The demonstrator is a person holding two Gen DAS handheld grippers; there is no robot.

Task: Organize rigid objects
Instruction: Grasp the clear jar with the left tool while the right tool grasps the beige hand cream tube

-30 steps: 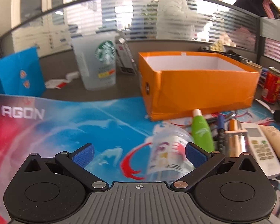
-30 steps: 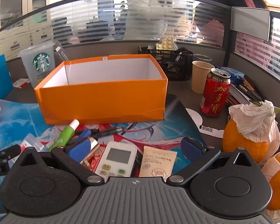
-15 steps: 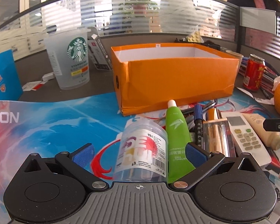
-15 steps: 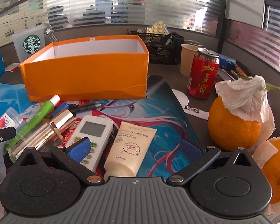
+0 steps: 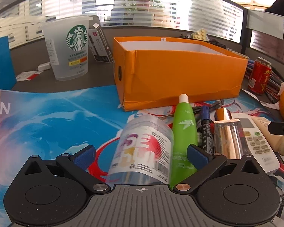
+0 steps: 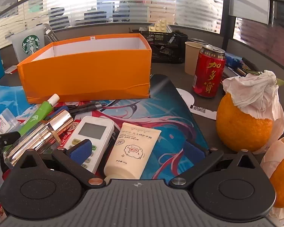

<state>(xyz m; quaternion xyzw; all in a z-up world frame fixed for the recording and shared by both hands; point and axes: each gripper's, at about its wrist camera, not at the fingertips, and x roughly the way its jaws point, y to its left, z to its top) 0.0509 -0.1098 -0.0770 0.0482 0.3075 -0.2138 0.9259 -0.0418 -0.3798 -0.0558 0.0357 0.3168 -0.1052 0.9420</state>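
An open orange box (image 5: 179, 71) stands on the desk mat, also in the right wrist view (image 6: 85, 71). In front of it lie a clear labelled jar (image 5: 142, 151), a green tube (image 5: 183, 132), a blue marker (image 5: 206, 124), a shiny gold case (image 5: 227, 138), a white remote (image 6: 92, 136) and a cream tube (image 6: 134, 147). My left gripper (image 5: 140, 153) is open, its jaws around the jar and the green tube. My right gripper (image 6: 136, 149) is open, its jaws around the cream tube.
A Starbucks cup (image 5: 70, 47) and a blue bag (image 5: 0, 64) stand at the back left. A red can (image 6: 208, 71), a paper cup (image 6: 193, 56), a black mesh organiser (image 6: 164, 45) and two tissue-wrapped oranges (image 6: 242, 124) crowd the right side.
Both grippers have moved forward and lower toward the objects. The jar now lies between the left jaws and the cream tube between the right jaws. Both stay open.
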